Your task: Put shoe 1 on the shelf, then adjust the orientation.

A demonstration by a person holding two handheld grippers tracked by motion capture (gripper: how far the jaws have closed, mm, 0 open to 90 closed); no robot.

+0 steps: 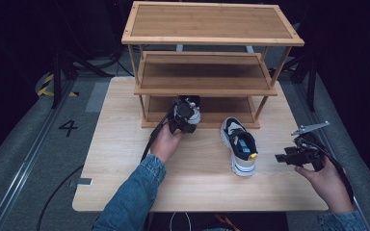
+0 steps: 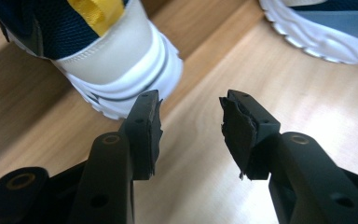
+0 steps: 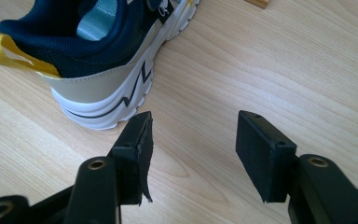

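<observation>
The second sneaker [image 1: 239,151] is seen near the middle of the surface [image 1: 125,168], toe toward the wooden shoe rack [image 1: 212,29], heel toward the front edge. The right hand-held gripper [image 3: 193,140] (jaws wide, nothing between) is nearer, just beside that heel. The left hand-held gripper [image 2: 191,123], open too, is beside the first sneaker [image 2: 107,51] on the rack's bottom shelf.

The shoe on the rack's bottom shelf [image 1: 192,111] was largely hidden by the left gripper [image 1: 182,121]; the near shoe [image 3: 98,60] was cut off at its toe in the right gripper view.
</observation>
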